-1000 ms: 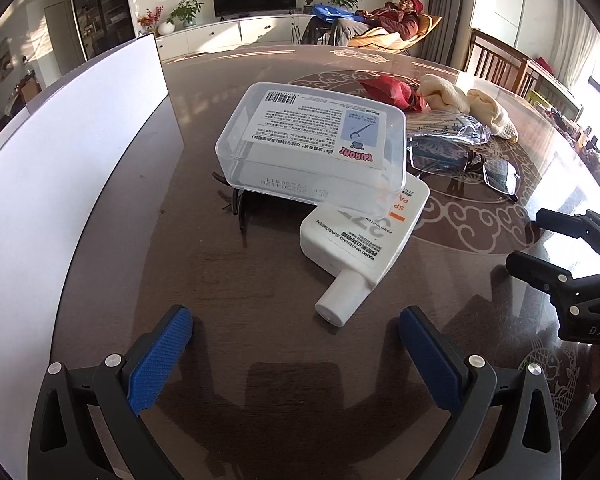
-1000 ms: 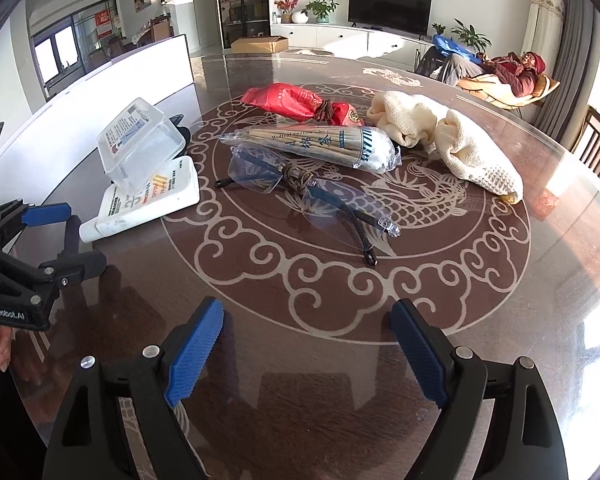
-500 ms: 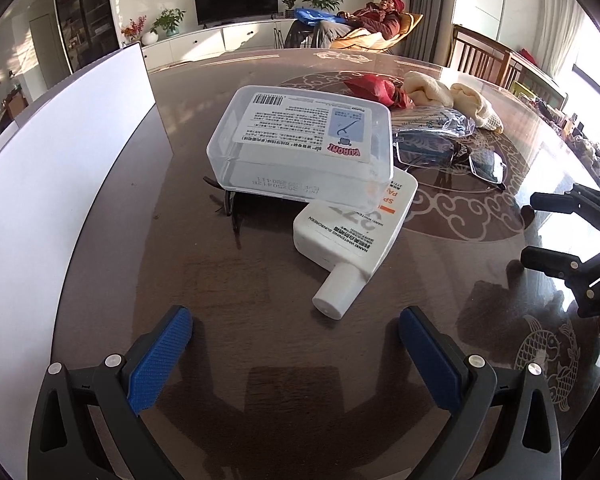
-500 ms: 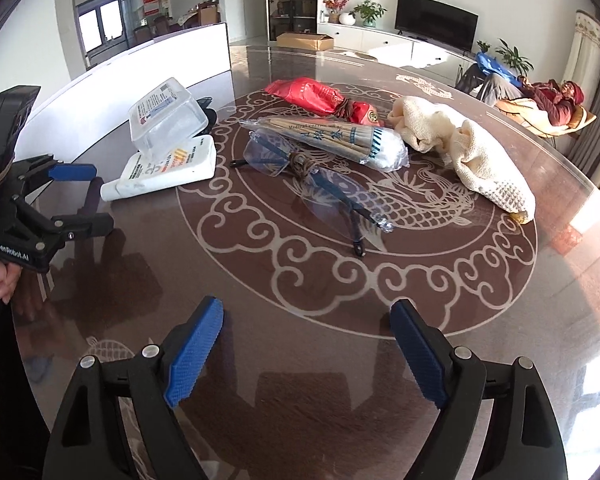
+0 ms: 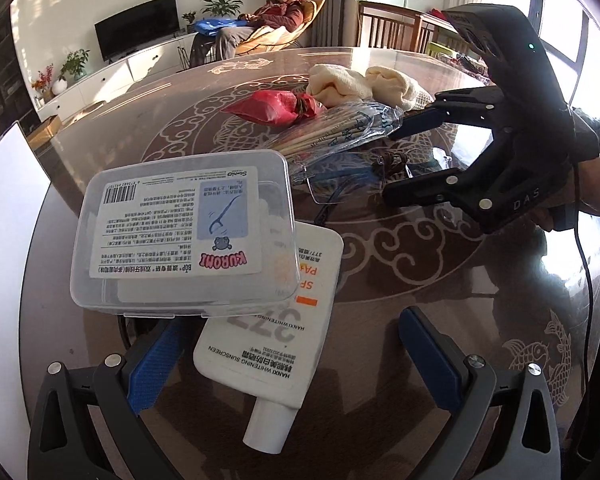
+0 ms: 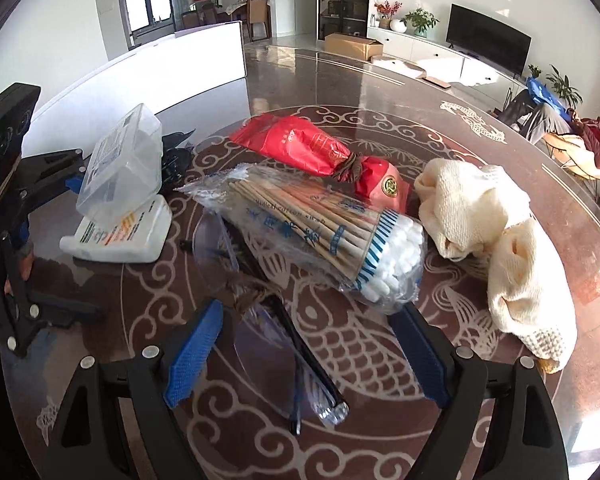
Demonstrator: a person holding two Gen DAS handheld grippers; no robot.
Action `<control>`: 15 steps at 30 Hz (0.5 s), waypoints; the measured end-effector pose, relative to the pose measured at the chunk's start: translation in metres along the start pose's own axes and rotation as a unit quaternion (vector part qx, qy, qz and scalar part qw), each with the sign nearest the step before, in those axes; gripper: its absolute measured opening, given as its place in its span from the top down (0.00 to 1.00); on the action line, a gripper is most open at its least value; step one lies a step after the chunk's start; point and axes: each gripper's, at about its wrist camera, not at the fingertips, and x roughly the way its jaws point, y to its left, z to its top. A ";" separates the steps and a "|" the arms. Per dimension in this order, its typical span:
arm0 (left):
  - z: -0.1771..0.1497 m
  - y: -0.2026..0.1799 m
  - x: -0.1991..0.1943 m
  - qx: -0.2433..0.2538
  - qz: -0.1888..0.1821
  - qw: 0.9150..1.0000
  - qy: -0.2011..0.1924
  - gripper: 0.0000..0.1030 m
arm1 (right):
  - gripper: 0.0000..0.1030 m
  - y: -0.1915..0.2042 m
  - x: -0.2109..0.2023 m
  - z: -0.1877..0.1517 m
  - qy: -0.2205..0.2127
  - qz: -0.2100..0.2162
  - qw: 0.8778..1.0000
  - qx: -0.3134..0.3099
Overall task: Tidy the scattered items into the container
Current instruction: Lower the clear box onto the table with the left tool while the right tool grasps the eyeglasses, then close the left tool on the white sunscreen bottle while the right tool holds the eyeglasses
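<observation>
A clear plastic floss box [image 5: 188,236] rests tilted on a white sunscreen tube [image 5: 272,344]. My left gripper [image 5: 292,360] is open, with the tube's cap end between its blue pads. In the right wrist view, clear glasses [image 6: 268,320] lie between the fingers of my open right gripper [image 6: 306,344]. Just beyond them is a pack of cotton swabs [image 6: 320,236], then a red packet [image 6: 312,148] and a cream cloth [image 6: 492,240]. The box [image 6: 120,164], the tube [image 6: 116,236] and the left gripper [image 6: 82,248] show at the left.
The white container wall [image 5: 4,240] stands along the table's left side, also seen as the container wall [image 6: 160,68]. A dark clip [image 6: 176,152] lies behind the box. The right gripper [image 5: 392,164] reaches in from the right. Chairs stand beyond the glass table [image 6: 380,92].
Both grippers have moved forward to the items. The left now straddles the sunscreen tube and the right straddles the glasses. Both stay open; no item has moved.
</observation>
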 end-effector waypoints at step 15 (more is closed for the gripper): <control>-0.045 -0.042 -0.046 -0.056 -0.014 0.998 -0.026 0.51 | 0.73 0.073 -0.063 -0.075 -0.023 -0.010 1.000 0.010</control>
